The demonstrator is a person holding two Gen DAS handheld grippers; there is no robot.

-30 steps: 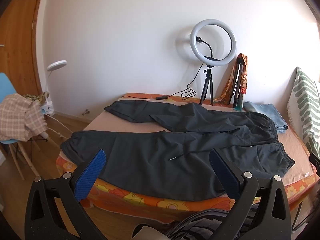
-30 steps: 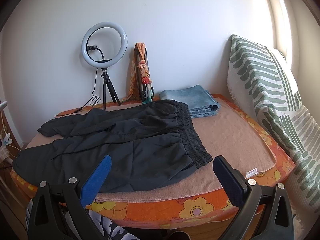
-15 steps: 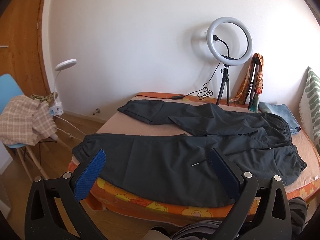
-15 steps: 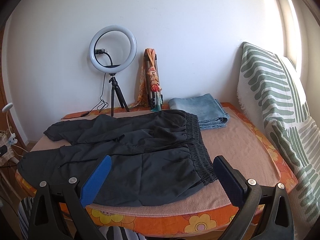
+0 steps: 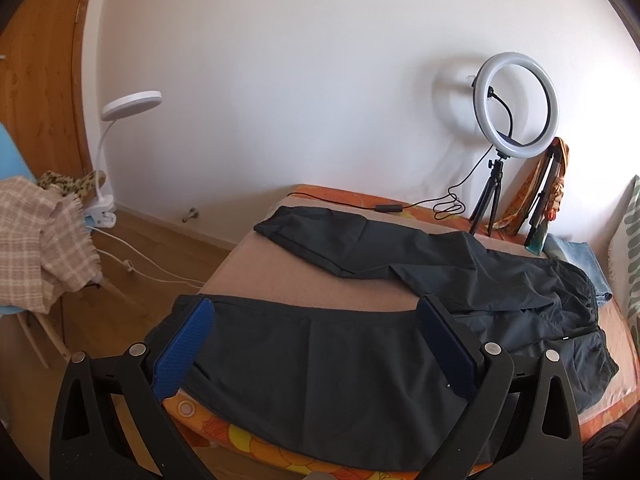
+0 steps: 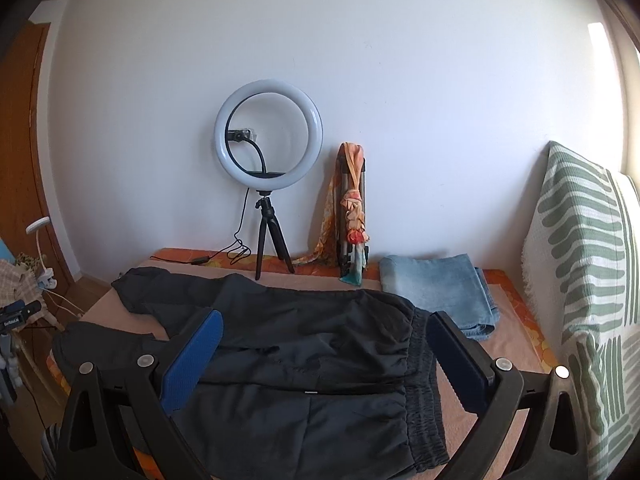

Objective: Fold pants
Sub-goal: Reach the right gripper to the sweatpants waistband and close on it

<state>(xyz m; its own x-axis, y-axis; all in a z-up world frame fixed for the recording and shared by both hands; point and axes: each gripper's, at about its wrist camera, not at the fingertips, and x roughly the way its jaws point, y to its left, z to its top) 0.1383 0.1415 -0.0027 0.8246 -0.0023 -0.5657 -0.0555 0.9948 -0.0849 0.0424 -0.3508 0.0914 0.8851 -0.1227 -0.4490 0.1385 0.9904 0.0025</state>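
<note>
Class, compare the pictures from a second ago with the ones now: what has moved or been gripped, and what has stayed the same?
Both grippers have moved in toward the bed. The left gripper now hangs over the near leg of the black pants, toward the cuff; the right gripper sits over the waistband end. Neither has taken hold of anything: both stay open. The pants, folded jeans and ring light lie as before.

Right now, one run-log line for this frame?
stage: approach | left gripper: open, over near leg | right gripper: open, over waistband | black pants: flat on bed, unfolded | contact: none seen
</note>
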